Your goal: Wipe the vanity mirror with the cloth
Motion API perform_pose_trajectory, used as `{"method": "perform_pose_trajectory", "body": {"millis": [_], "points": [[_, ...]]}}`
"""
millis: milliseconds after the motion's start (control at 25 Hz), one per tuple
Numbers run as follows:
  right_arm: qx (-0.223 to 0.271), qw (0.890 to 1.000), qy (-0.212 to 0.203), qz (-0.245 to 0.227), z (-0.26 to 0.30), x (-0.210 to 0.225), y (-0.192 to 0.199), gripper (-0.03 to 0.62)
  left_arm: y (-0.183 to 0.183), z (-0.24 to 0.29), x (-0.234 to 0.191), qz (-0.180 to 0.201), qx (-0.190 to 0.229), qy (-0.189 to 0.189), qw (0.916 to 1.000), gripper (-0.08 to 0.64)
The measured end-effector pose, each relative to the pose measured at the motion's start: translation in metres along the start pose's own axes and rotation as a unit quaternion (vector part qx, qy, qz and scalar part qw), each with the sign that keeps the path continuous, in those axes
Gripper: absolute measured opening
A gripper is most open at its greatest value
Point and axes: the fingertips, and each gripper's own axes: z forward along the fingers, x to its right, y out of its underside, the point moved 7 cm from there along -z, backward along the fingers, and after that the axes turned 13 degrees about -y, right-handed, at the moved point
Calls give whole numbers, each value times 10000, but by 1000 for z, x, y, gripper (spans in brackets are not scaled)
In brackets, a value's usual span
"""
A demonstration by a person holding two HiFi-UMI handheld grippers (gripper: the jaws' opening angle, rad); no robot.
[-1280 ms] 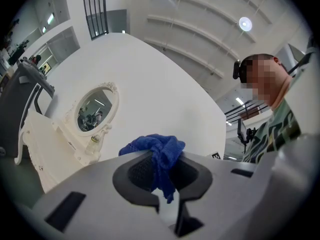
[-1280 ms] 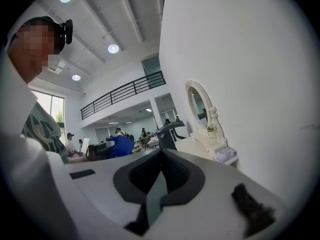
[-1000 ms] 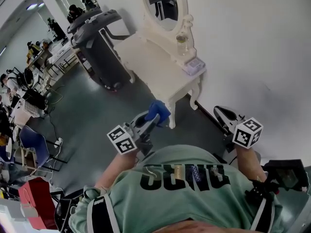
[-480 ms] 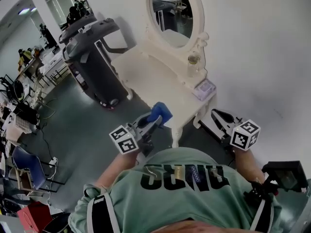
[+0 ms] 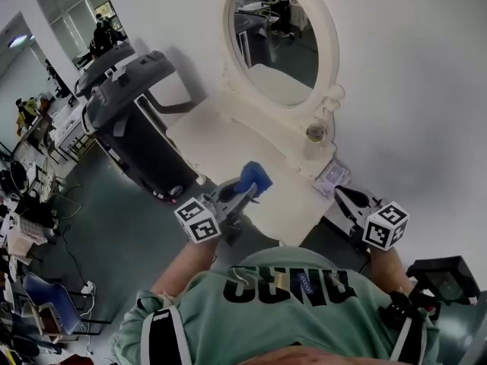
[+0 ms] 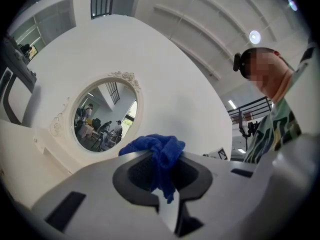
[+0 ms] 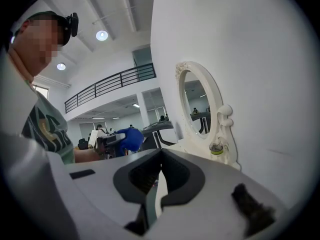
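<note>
The oval vanity mirror point(image 5: 278, 40) stands in a white frame on the white vanity table point(image 5: 221, 139), against the wall. My left gripper point(image 5: 245, 188) is shut on a bunched blue cloth point(image 5: 253, 176), held over the table's front part, short of the glass. In the left gripper view the cloth point(image 6: 159, 153) bulges out between the closed jaws, with the mirror point(image 6: 102, 115) ahead and to the left. My right gripper point(image 5: 344, 198) is shut with nothing in it, beside the table's right end. From the right gripper point(image 7: 160, 155), the mirror point(image 7: 197, 106) shows edge-on.
A small glass bottle point(image 5: 314, 135) and a pale box point(image 5: 332, 177) sit at the table's right end near the mirror's foot. A dark treadmill point(image 5: 133, 116) stands left of the table. People and desks fill the far left point(image 5: 30, 120).
The vanity and mirror have grown larger and drawn nearer under both grippers. The left gripper still holds the cloth; both grippers keep their pose in front of the person.
</note>
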Motion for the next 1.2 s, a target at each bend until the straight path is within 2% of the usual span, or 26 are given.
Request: {"method": "perform_pose_trajectory", "body": {"millis": [120, 240, 320, 400, 520, 680, 840, 960, 1000, 1040, 1160, 1200], "points": [[-88, 9998, -71, -179, -5, 57, -20, 12, -6, 55, -22, 225, -20, -377, 9990, 61], [-108, 9978, -285, -585, -2, 80, -29, 12, -22, 88, -36, 731, 17, -819, 9940, 61], [-178, 9958, -446, -785, -2, 102, -35, 12, -38, 115, -44, 1122, 100, -1172, 9867, 61], [-166, 9946, -632, -811, 5, 135, -52, 12, -63, 148, -58, 1527, 182, -1630, 9746, 61], [24, 9930, -889, -781, 31, 156, -72, 12, -113, 181, -87, 2214, 103, -2247, 9489, 61], [154, 9905, -833, -1085, 66, 161, -77, 12, -193, 229, -140, 3192, 142, -2619, 9107, 61], [99, 9927, -591, -1048, 90, 154, -75, 12, -274, 287, -187, 4107, 70, -2826, 8668, 61], [-192, 9915, -383, -1228, 95, 159, -74, 12, -326, 326, -214, 4779, -101, -2988, 8260, 61], [-230, 9918, -306, -1223, 95, 163, -77, 12, -339, 338, -225, 4927, -172, -3044, 8150, 61], [-232, 9922, -235, -1204, 94, 168, -80, 12, -349, 349, -235, 5010, -246, -3098, 8077, 61], [-164, 9925, -107, -1204, 91, 183, -85, 12, -367, 377, -258, 5126, -414, -3201, 7957, 61], [-158, 9921, -103, -1242, 91, 185, -86, 12, -370, 384, -262, 5215, -446, -3210, 7893, 61]]}}
